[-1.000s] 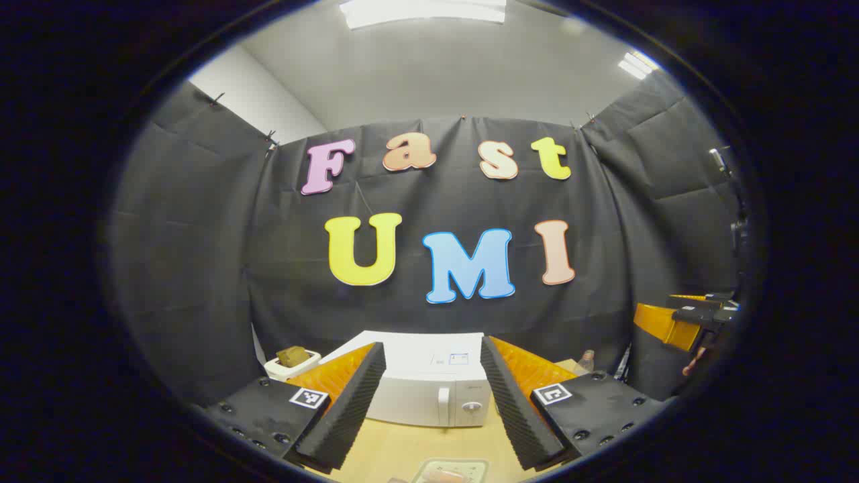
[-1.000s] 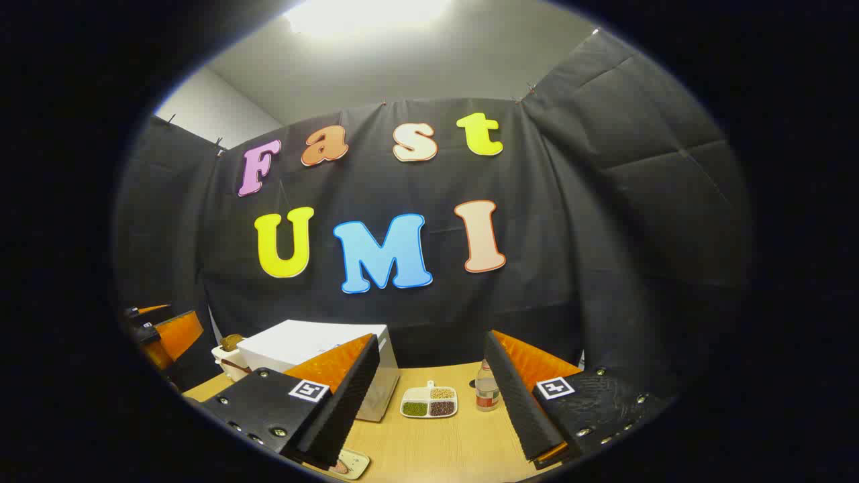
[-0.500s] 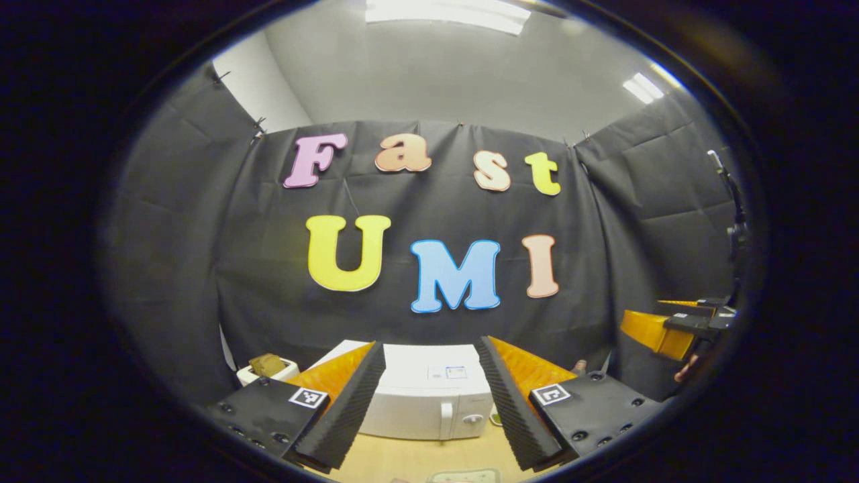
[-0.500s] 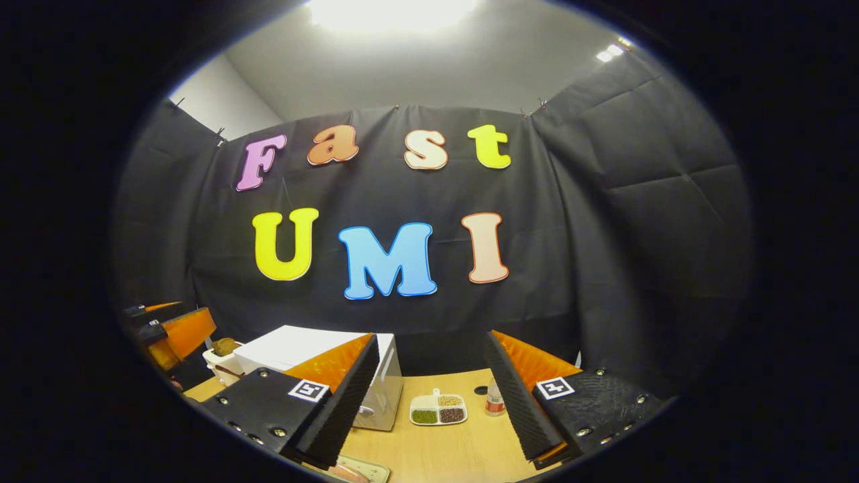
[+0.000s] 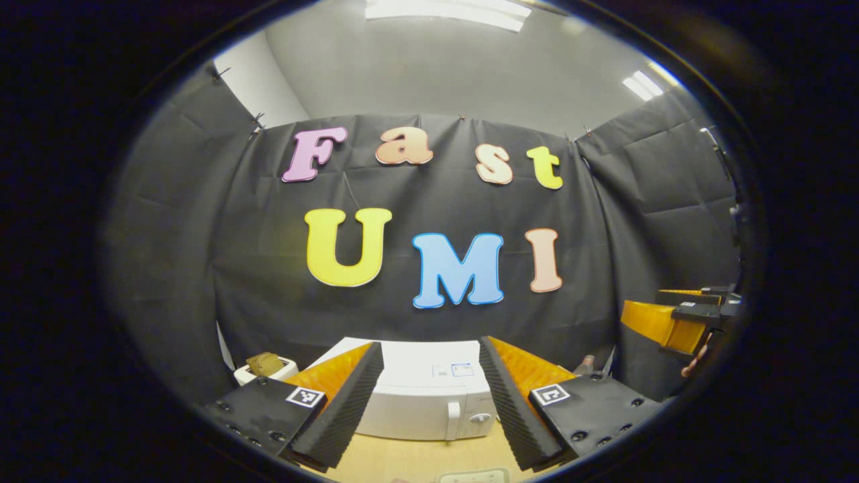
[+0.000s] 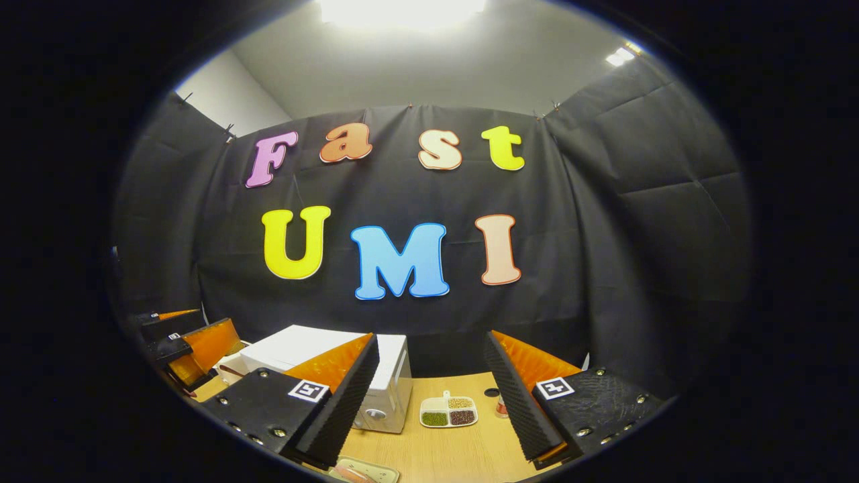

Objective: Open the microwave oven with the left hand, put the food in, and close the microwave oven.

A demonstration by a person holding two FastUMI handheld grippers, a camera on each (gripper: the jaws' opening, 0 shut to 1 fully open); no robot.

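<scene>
Microwave [image 5: 429, 402] door closed, far on worktop [image 6: 436, 449]; left claw [image 5: 429, 396] and right claw [image 6: 429, 396] wide open, empty; risk: left claw slips off door handle [image 5: 453, 420]

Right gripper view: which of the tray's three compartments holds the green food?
The lower-left compartment of the divided tray; the other two hold tan and dark brown grains.

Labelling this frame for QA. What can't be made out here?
- food tray: cut off by the bottom edge, left gripper view; contents unreadable.
- microwave door: partly hidden by the left gripper fingers.
- bottle: mostly behind a right gripper finger, right gripper view.
- toaster: too small for detail.
</scene>
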